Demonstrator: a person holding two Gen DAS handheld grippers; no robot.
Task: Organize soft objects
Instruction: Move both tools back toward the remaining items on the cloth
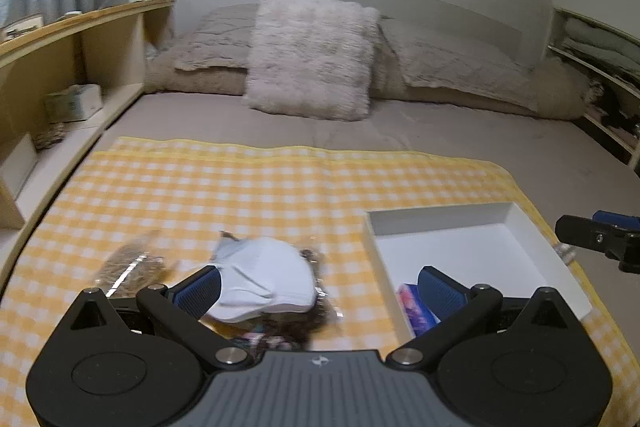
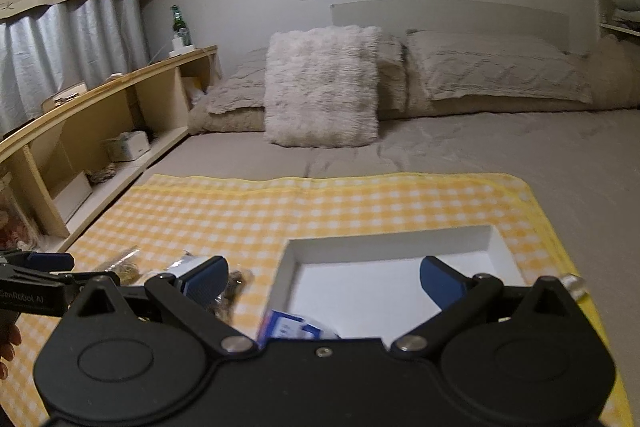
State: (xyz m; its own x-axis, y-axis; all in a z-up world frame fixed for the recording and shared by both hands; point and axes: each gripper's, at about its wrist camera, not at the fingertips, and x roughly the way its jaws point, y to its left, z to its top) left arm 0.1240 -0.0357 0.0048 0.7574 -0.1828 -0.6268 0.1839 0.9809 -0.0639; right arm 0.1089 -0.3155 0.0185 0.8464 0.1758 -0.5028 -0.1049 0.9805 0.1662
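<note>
Yellow checked cloth [image 1: 248,187] on bed: left gripper [image 1: 320,287] jaws wide, white packet [image 1: 266,283] against the left pad; right gripper [image 2: 324,283] jaws wide over white tray [image 2: 384,241], blue-white packet [image 2: 290,327] low between them.

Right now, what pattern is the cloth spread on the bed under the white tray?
Yellow-and-white gingham check cloth, clearest in the left wrist view, under the white tray.

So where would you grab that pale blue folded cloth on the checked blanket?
Probably at its raised, domed middle, from above. The pale blue folded cloth lies bunched in a hump between the open left gripper fingers; its edges lie on other packets, which are harder to pinch cleanly.
</note>
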